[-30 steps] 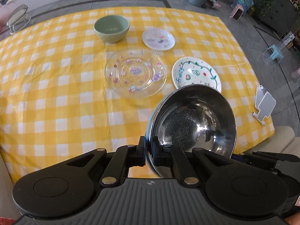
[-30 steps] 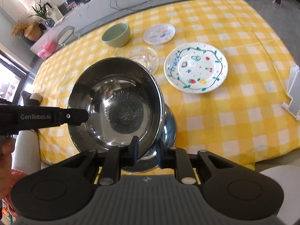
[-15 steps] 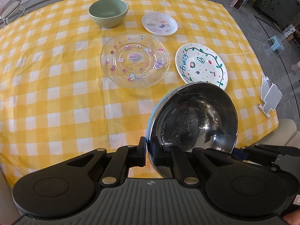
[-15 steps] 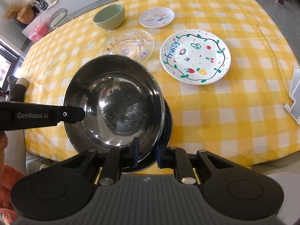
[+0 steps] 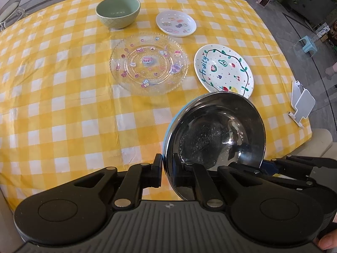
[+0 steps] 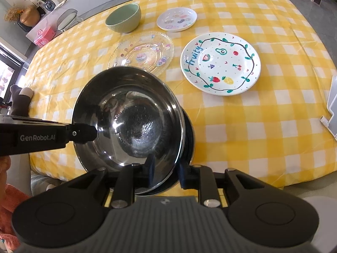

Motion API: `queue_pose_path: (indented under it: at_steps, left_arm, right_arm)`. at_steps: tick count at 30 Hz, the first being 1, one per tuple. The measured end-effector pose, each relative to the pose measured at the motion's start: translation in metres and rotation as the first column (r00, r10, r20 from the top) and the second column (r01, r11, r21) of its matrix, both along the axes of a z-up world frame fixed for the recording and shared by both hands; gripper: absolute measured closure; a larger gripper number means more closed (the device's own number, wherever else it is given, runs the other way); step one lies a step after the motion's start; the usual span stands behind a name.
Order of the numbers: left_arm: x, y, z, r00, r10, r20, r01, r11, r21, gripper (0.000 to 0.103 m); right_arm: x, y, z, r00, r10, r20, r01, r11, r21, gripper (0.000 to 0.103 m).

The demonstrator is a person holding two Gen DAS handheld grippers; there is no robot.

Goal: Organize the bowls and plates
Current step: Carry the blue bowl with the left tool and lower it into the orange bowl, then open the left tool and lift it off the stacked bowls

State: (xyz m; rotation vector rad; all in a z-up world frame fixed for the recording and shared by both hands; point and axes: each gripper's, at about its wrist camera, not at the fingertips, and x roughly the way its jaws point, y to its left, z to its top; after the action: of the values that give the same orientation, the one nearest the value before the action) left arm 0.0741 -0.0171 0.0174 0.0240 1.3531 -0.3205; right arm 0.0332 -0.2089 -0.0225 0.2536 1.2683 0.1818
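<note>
Left tongs (image 5: 168, 171) clenched on the near rim of the steel bowl (image 5: 214, 130), which is tipped up. Right tongs (image 6: 166, 168) straddle the same bowl's rim and are opening, with the rim between them. Can't tell whether the pads still press.

Bowl sits at the near edge of the tabletop (image 5: 63, 105); lifted or resting, can't tell.

Beyond the bowl are a clear glass plate (image 5: 148, 63) and, to its right, a fruit-painted plate (image 5: 224, 69). Further beyond the bowl are a small white plate (image 5: 175, 22) and a green bowl (image 5: 118, 10). All are apart and unstacked.

Step, as I read it: the steel bowl is being nested or handed off, right side letting go. Next move calls for the left tongs alone to carry the weight. A thin, slick rim might swing or slip, so set it down level before releasing. Plates not yet stacked.

View differences: the right view shows a second, darker bowl (image 6: 189, 135) right under the steel bowl. The left view gives only a thin edge there. The left view shows the left rim grip up close, while the right view catches those tongs only side-on at the bowl's left rim.
</note>
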Motion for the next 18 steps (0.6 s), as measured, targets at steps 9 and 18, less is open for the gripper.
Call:
queue_pose_path:
  at_steps: [9, 18]
  left_arm:
    - [-0.001, 0.003, 0.003, 1.000, -0.012, 0.010, 0.012, 1.000, -0.006, 0.094]
    - [0.002, 0.009, 0.007, 1.000, 0.013, 0.022, -0.012, 0.999, -0.043, 0.086]
  right_arm:
    - [-0.002, -0.009, 0.010, 1.000, -0.015, 0.024, 0.016, 1.000, -0.023, 0.074]
    - [0.000, -0.018, 0.023, 0.997, -0.037, 0.070, 0.040, 0.998, -0.052, 0.074]
